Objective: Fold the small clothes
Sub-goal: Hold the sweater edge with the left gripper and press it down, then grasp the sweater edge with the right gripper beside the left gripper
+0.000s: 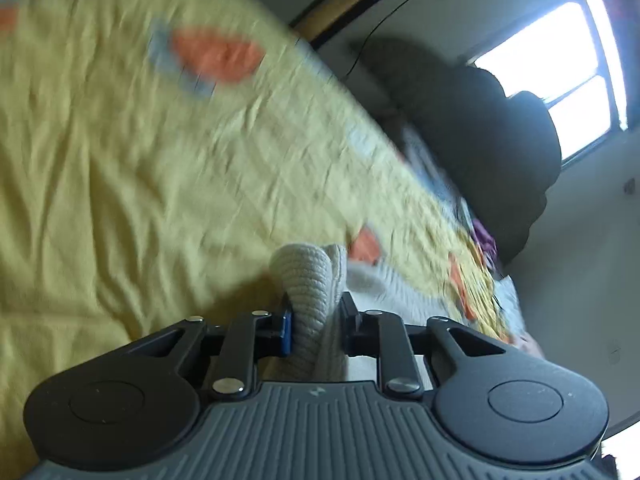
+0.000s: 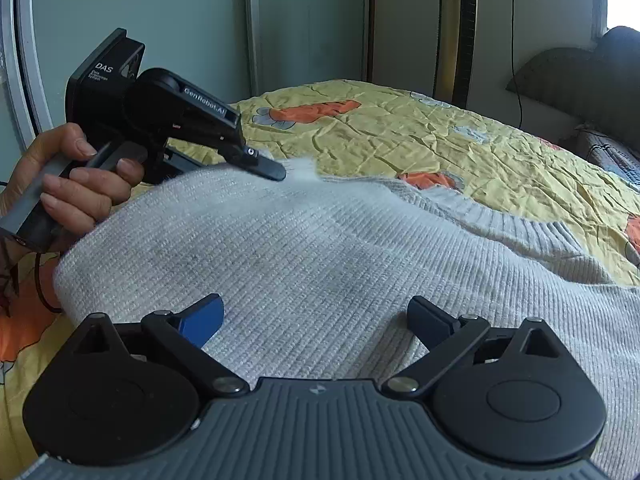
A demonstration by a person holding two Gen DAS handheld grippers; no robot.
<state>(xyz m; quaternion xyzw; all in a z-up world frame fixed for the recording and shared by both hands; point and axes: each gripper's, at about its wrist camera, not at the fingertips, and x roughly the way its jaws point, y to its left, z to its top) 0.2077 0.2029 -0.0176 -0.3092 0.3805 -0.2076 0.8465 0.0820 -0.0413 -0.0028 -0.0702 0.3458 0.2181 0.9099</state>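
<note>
A light grey ribbed knit sweater (image 2: 320, 264) lies on a yellow patterned bedsheet (image 2: 460, 148). My left gripper (image 1: 314, 320) is shut on a bunched edge of the sweater (image 1: 308, 280) and holds it lifted above the bed. In the right wrist view the left gripper (image 2: 276, 170) shows at the sweater's far edge, held by a hand (image 2: 76, 184). My right gripper (image 2: 316, 320) is open over the middle of the sweater, its jaws wide apart with nothing between them.
The bed fills most of both views. A dark headboard (image 2: 580, 76) and a pillow (image 2: 612, 156) are at the right. A gold tower fan (image 2: 460, 32) stands behind the bed by the wall. A window (image 1: 560, 80) is bright at the right.
</note>
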